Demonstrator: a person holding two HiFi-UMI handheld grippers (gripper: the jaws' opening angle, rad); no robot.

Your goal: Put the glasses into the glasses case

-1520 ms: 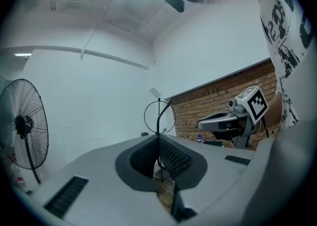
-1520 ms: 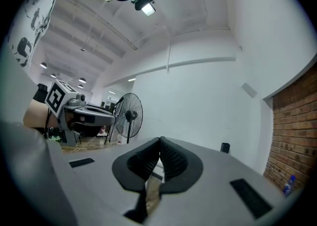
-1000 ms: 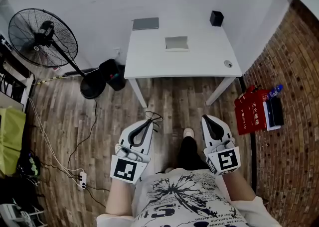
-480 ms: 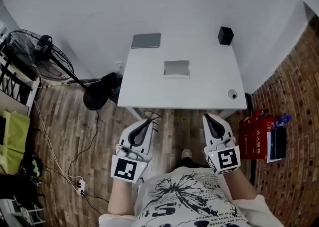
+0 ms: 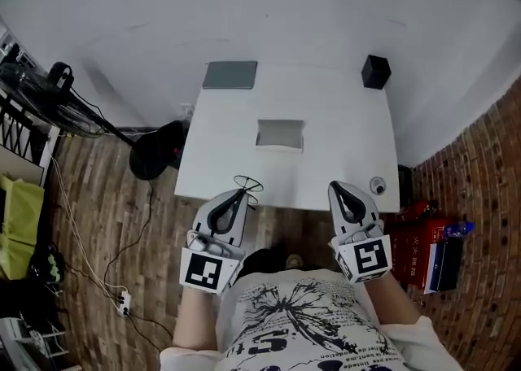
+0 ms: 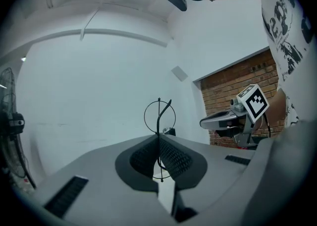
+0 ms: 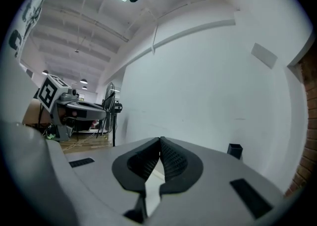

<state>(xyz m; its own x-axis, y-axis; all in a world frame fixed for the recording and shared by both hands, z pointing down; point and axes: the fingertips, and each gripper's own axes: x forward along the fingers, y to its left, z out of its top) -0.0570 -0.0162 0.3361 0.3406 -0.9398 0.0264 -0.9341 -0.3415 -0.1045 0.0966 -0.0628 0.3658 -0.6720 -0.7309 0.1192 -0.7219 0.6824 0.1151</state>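
Thin black wire-rimmed glasses point(image 6: 159, 117) stand pinched between the pads of my left gripper point(image 6: 159, 138), which is shut on them; one round lens rim rises above the jaw tips. In the head view the glasses point(image 5: 247, 185) and left gripper point(image 5: 242, 193) hang over the near edge of the white table point(image 5: 342, 158). A grey, box-like glasses case point(image 5: 281, 133) lies in the middle of the table, well beyond both grippers. My right gripper point(image 5: 339, 187) is level with the left one, shut with nothing in it point(image 7: 160, 141).
A flat grey pad point(image 5: 230, 75) lies at the table's far left, a black box point(image 5: 375, 71) at the far right, a small round object point(image 5: 377, 185) near the front right corner. A fan base point(image 5: 155, 150) and cables sit on the floor left; red boxes point(image 5: 419, 239) right.
Both grippers have travelled forward to the table's near edge, side by side, the glasses still held in the left one. The table now fills the middle of the view; the fan has slid out left.
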